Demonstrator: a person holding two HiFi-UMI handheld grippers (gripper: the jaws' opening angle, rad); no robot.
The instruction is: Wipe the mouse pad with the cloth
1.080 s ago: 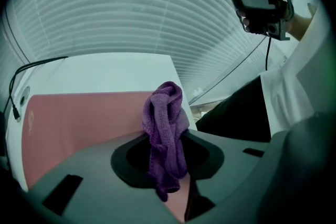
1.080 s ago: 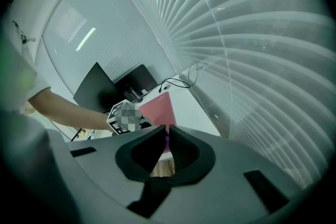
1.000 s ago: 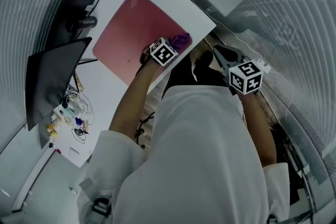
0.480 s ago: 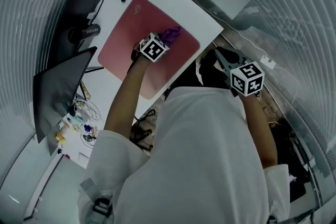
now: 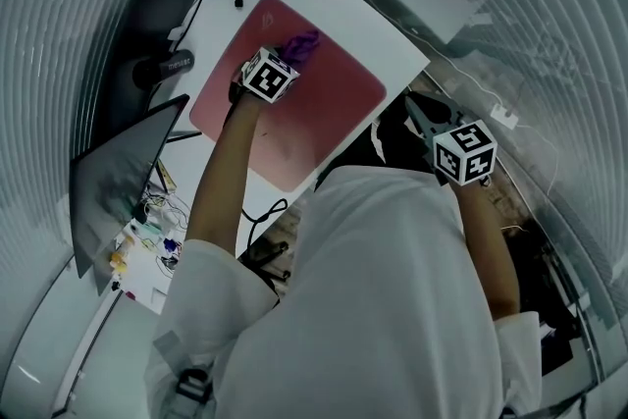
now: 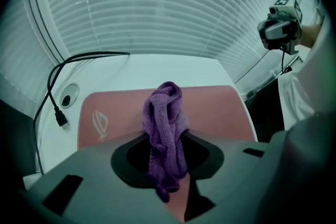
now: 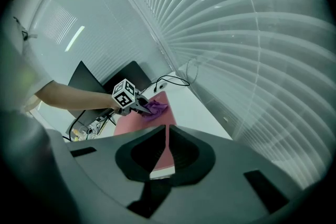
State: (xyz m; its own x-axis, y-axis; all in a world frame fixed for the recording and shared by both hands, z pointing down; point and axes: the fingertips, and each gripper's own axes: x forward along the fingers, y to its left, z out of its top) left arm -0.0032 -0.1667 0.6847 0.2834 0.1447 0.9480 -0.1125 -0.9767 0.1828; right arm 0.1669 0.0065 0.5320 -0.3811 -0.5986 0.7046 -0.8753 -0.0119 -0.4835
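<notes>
Right gripper (image 7: 167, 136): your jaws are drawn together on nothing, held off the near edge of the desk (image 5: 392, 34), well apart from the work.
Left gripper (image 6: 167, 165): clamped on the purple cloth (image 6: 165, 118), which bunches forward out of the jaws.
Cloth: resting on the mouse pad (image 5: 324, 103), close to its far edge.
Direction: most of the pad lies behind the cloth, back toward you, so a pull homeward looks like the stroke.
Nearer hand: your left.
Beyond: a black cable (image 6: 58, 86) on the desk.

Steep overhead view; mouse pad (image 5: 324, 103) in all.
</notes>
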